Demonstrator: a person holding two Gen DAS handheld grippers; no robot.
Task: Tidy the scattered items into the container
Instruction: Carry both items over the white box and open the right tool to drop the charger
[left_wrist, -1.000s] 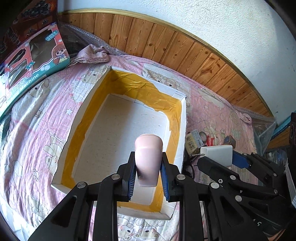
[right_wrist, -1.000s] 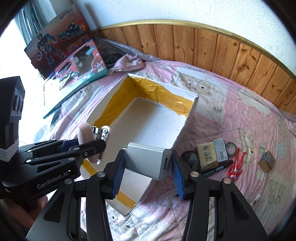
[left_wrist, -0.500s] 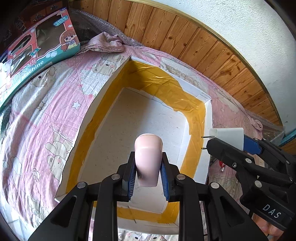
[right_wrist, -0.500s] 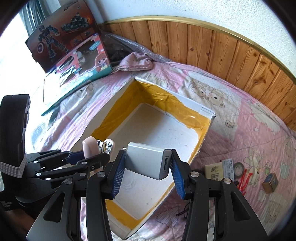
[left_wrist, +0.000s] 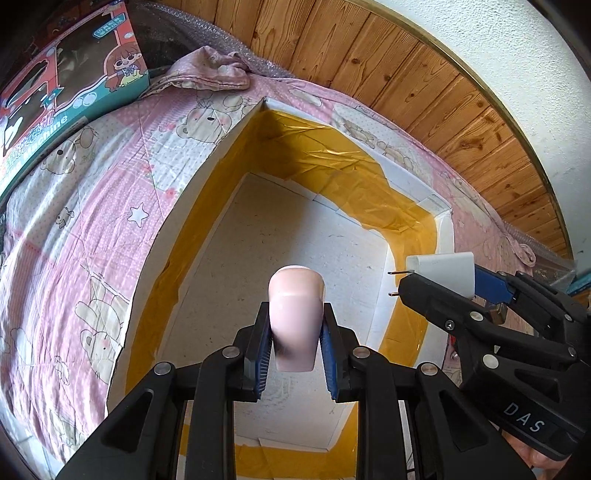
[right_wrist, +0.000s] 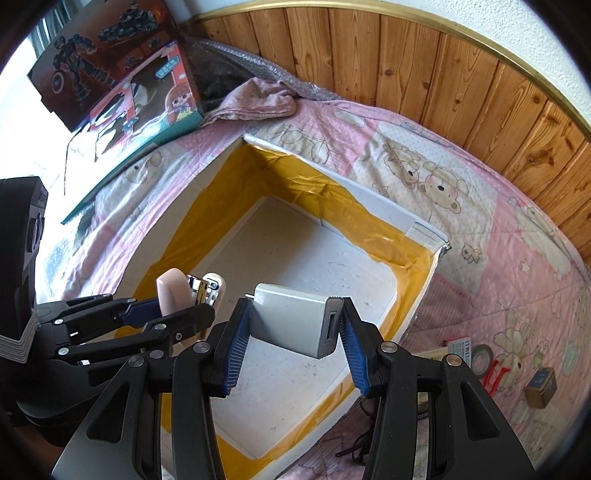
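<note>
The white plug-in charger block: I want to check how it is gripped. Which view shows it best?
The right wrist view: the white plug-in charger block sits centred in the right claw, both blue pads against its sides, port end visible. The left wrist view shows only its white end with two prongs, behind a black finger.

You saw a white foam box (left_wrist: 192, 192) lined with yellow tape, on a pink bedspread (right_wrist: 480, 229) printed with bears and stars. Your left tongs (left_wrist: 295, 343), black with blue pads, held a pale pink lighter (left_wrist: 295, 317); your right tongs (right_wrist: 291, 332), the same colours, held a white charger (right_wrist: 291, 317). The wall panelling (right_wrist: 424, 74) was brown wood.
</note>
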